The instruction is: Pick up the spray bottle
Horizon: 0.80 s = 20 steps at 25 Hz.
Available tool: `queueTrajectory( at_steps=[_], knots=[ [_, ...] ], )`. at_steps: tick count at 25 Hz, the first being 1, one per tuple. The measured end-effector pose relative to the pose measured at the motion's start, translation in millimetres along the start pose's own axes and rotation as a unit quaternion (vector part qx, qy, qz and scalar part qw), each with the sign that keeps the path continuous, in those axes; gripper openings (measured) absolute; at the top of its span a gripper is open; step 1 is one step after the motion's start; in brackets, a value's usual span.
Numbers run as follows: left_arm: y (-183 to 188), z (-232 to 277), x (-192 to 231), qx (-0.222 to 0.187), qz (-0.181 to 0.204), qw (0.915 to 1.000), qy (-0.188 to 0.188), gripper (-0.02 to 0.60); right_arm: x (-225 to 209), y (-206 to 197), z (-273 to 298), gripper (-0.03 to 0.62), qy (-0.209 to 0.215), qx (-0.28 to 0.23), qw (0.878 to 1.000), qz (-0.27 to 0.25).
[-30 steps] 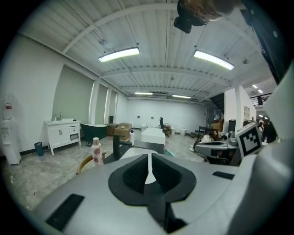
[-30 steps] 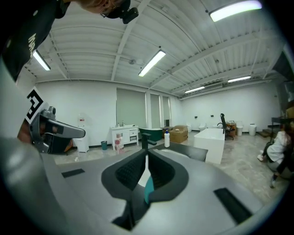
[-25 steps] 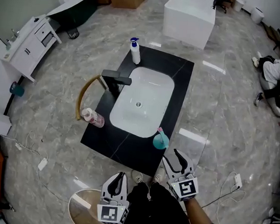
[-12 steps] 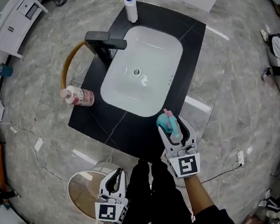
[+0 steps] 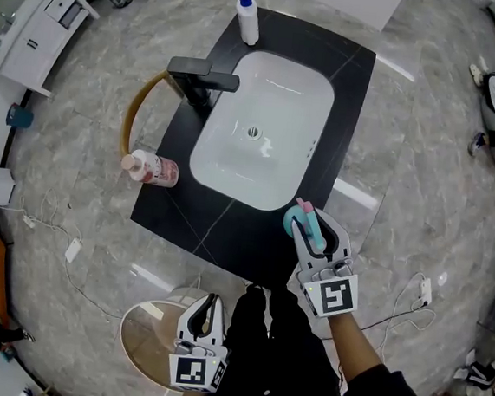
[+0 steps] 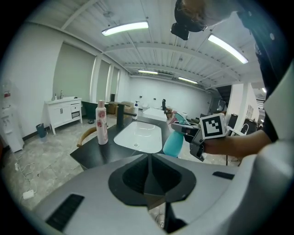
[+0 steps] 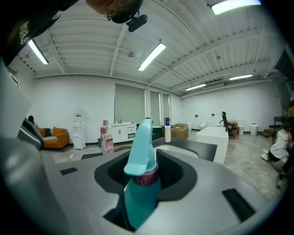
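Right gripper view: right gripper (image 7: 147,160) jaws closing around teal spray bottle (image 7: 140,188) neck; left gripper (image 6: 149,172) jaws together, empty

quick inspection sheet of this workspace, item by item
surface: black countertop with white basin and black faucet
job's things: teal spray bottle upright at the counter's near edge
clutter: pink bottle at the left edge; white pump bottle at the far corner
grippers: right claw closing on the spray bottle; left claw shut, empty, held low
cables: white leads on the floor, both sides of the counter
surroundings: marble floor, white cabinet far left
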<state>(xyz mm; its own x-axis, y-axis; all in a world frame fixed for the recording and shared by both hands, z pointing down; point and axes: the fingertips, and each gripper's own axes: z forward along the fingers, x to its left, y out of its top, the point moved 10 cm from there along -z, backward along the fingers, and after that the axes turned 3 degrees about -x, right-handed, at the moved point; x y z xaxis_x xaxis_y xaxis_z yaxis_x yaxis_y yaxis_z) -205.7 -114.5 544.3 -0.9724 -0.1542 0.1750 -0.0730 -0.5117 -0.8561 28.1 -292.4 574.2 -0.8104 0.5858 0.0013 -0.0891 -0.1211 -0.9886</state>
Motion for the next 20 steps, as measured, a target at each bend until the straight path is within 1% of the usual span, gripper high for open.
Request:
queueTrajectory(
  at_steps=[2, 5, 11, 16, 19, 20],
  knots=[
    [9.7, -0.3, -1.0, -0.015, 0.004, 0.9999, 0.003, 0.032, -0.3, 13.8, -4.3, 0.129, 0.009, 0.001, 1.0, -0.01],
    [31.7, -1.1, -2.5, -0.043, 0.012, 0.999, 0.007, 0.032, -0.3, 39.4, -16.4, 0.129, 0.022, -0.003, 1.0, -0.003],
    [77.9, -7.1, -7.2, -0.1, 0.033, 0.9944, 0.008, 0.032, -4.4, 92.6, -53.9, 0.129, 0.026, -0.011, 0.999, -0.015],
    [112.0, -0.4, -10.8, -0.153, 0.054, 0.9868, -0.006, 0.032, -12.3, 125.4, -74.5, 0.129, 0.006, -0.039, 0.999, -0.014],
    [123.1, -3.0, -16.3, -0.169, 0.059, 0.9838, -0.012, 0.032, -14.3, 139.7, -93.8, 0.129, -0.012, -0.023, 1.0, -0.01],
    [125.4, -4.2, -18.0, -0.173, 0.059, 0.983, -0.014, 0.032, -14.4, 142.7, -100.6, 0.129, -0.017, -0.026, 0.999, -0.009]
  ],
)
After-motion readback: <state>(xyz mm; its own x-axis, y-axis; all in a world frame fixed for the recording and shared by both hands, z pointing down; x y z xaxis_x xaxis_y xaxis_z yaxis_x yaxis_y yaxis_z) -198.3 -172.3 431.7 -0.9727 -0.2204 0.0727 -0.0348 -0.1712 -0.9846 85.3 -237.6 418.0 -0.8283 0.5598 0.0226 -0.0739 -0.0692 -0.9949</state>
